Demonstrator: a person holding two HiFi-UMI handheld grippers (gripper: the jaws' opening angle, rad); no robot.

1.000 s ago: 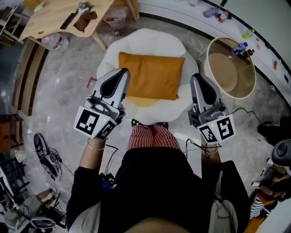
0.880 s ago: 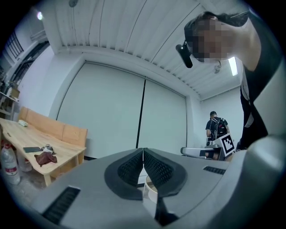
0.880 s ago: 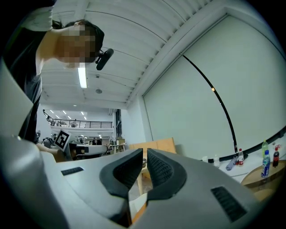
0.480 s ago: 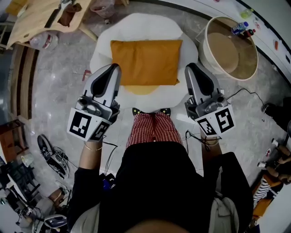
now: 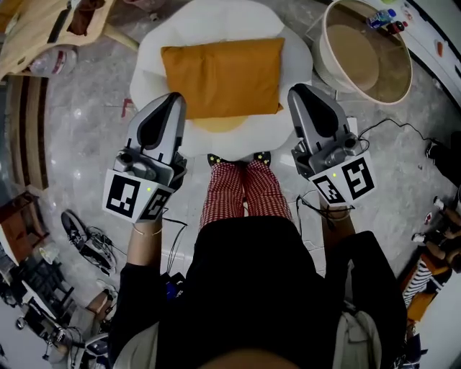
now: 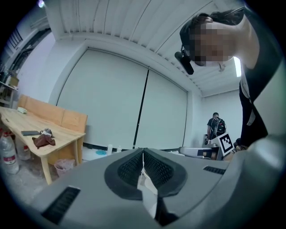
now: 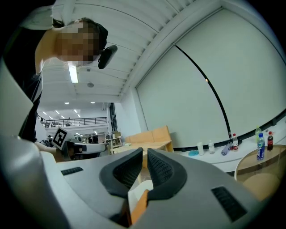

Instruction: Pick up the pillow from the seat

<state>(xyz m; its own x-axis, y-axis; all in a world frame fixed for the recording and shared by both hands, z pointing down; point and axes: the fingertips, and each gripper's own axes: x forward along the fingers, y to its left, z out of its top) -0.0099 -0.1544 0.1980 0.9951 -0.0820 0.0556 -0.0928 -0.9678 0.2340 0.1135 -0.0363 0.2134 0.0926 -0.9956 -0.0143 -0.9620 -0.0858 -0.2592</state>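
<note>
An orange rectangular pillow (image 5: 223,76) lies flat on a round white fluffy seat (image 5: 155,50) in the head view. My left gripper (image 5: 171,101) is shut and empty, its tip over the seat by the pillow's near left corner. Just off the pillow's near right corner hovers my right gripper (image 5: 301,92), also shut with nothing held. In the left gripper view the left gripper (image 6: 143,154) points level across the room, pads pressed together. In the right gripper view the right gripper (image 7: 145,154) leaves only a sliver between its pads, and a strip of the pillow (image 7: 140,203) shows below them.
A round wooden tub (image 5: 328,54) stands right of the seat, with bottles (image 5: 382,18) at its far side. A wooden table (image 5: 43,29) and a plastic bottle (image 5: 50,63) are at the far left. Shoes (image 5: 83,238) and cables (image 5: 389,126) lie on the floor. The person's checked trouser legs (image 5: 241,194) stand before the seat.
Both grippers have moved forward, closer to the pillow's near corners, and the seat has slid up in the head view. Both stay shut.
</note>
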